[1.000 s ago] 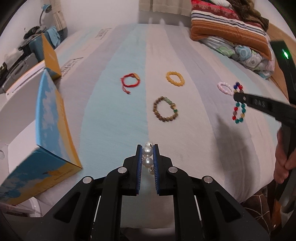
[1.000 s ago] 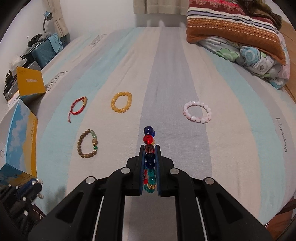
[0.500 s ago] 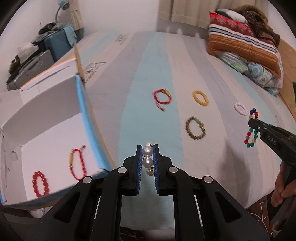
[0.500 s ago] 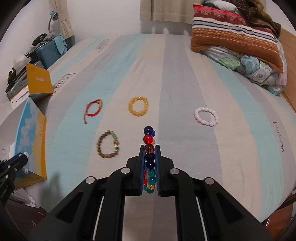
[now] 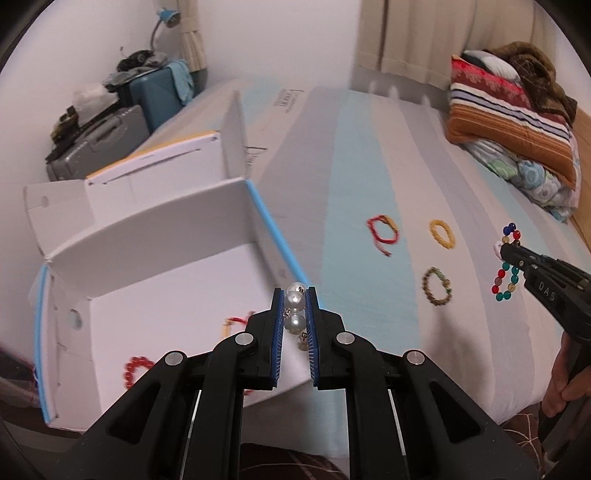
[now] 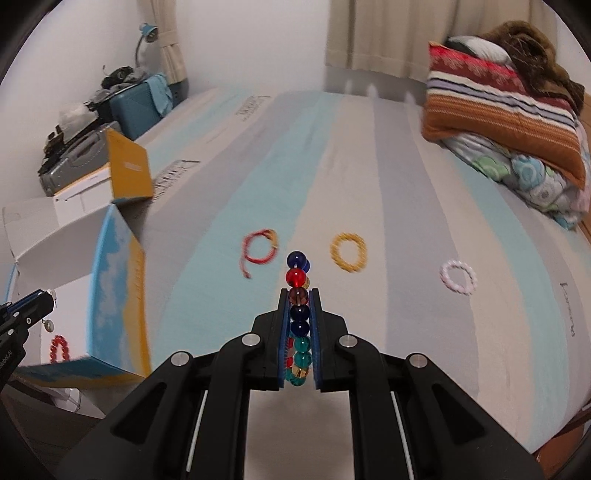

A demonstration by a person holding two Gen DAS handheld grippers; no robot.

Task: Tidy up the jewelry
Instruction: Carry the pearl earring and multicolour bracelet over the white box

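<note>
My left gripper [image 5: 295, 295] is shut on a white pearl bracelet [image 5: 294, 301], held over the right wall of an open white box [image 5: 155, 280] with blue and yellow sides. Two red bracelets [image 5: 137, 367] lie inside the box. My right gripper [image 6: 299, 293] is shut on a multicoloured glass bead bracelet [image 6: 297, 277] above the bed. On the striped bed sheet lie a red cord bracelet [image 6: 258, 251], a yellow bead bracelet [image 6: 348, 252], a pink bead bracelet [image 6: 458, 276] and a brown bead bracelet [image 5: 436, 286].
The box sits at the bed's left edge [image 6: 114, 291], its lid flap raised. Suitcases and clutter [image 5: 110, 122] stand beyond it on the left. Striped pillows and a floral quilt [image 6: 509, 122] are piled at the far right. A lamp [image 6: 146, 33] stands by the wall.
My left gripper has swung left with the pearl bracelet until it is over the box's wall. My right gripper has shifted a little left, still holding the multicoloured bracelet.
</note>
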